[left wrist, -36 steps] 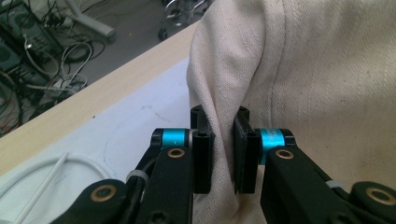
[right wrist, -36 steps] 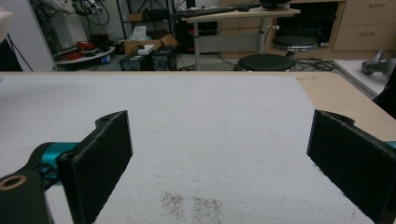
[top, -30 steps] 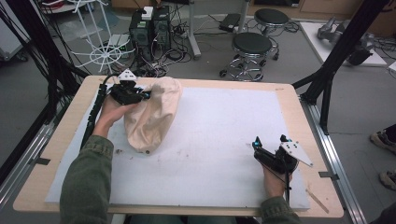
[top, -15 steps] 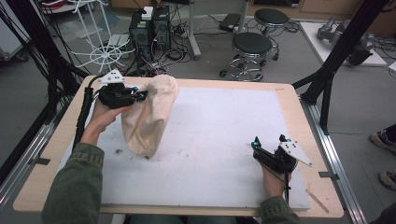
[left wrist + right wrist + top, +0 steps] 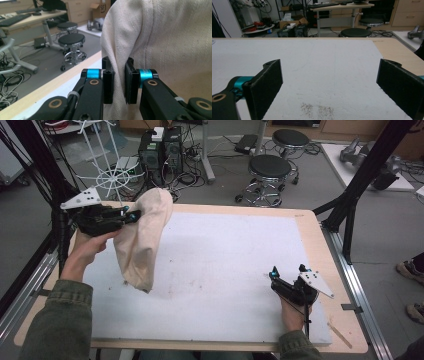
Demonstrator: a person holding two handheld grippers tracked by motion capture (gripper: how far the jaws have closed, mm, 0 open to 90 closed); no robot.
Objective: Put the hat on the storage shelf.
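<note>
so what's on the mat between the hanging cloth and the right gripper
Nothing: in the high view the white mat lies bare between the cloth and the right gripper, apart from faint smudges.

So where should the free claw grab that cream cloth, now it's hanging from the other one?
Probably the low hanging end of the cream cloth, coming in from its open right side across the white mat. The left claw already pinches a fold near the top, so the cloth hangs long and narrow with its bottom edge loose near the mat. The right claw rests open there, with nothing between them.
</note>
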